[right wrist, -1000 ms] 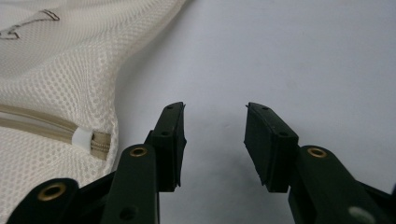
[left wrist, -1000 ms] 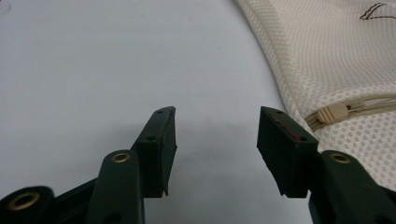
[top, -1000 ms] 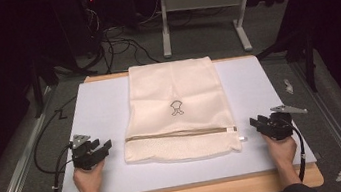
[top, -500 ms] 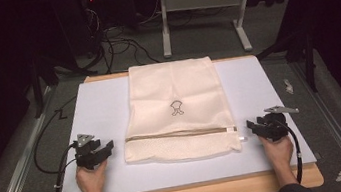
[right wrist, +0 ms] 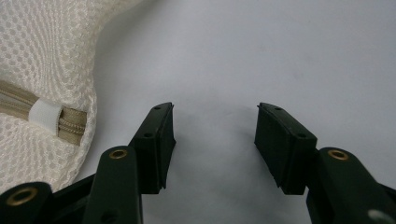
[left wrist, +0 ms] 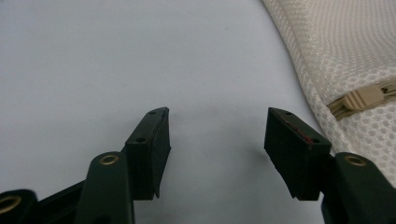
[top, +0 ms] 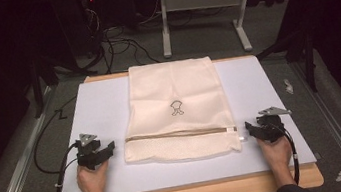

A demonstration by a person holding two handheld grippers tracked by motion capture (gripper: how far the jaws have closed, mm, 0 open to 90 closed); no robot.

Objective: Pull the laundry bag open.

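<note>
one small dark emblem (top: 176, 108) on cream mesh bag (top: 178, 125), no readable lettering

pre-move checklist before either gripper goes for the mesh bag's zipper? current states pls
1. Left gripper open, jaws empty: ok.
2. Right gripper open, jaws empty: ok.
3. Mesh bag flat on the white mat, nothing on it: ok.
4. Zipper shut along the whole bag: cannot tell.
5. Both grippers apart from the bag, one at each zipper end: ok.
6. Zipper pull located: cannot tell.
</note>
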